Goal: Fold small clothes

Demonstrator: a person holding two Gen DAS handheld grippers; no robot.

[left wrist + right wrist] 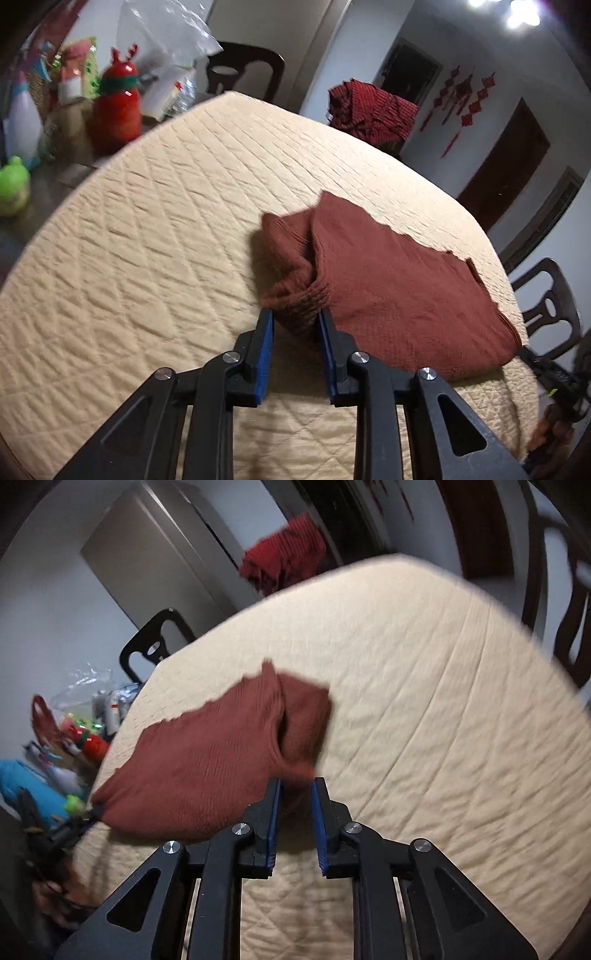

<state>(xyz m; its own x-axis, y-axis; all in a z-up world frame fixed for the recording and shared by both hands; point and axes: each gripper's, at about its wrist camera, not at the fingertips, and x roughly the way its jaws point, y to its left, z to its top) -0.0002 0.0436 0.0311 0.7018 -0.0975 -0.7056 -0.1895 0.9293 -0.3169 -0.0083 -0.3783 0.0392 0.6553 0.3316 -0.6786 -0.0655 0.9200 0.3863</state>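
A rust-brown knitted garment hangs stretched over the beige quilted table cover, with one end folded over on itself. My left gripper is shut on a bunched corner of it, the fabric pinched between the blue pads. In the right wrist view the same garment spreads to the left, and my right gripper is shut on its other near corner. The left gripper shows there at the garment's far left corner, with a hand behind it. The garment's underside is hidden.
Toys and bags crowd the table's left side: a red reindeer figure, a green toy, a clear plastic bag. A red cloth drapes over something beyond the far edge. Dark chairs stand around the quilted cover.
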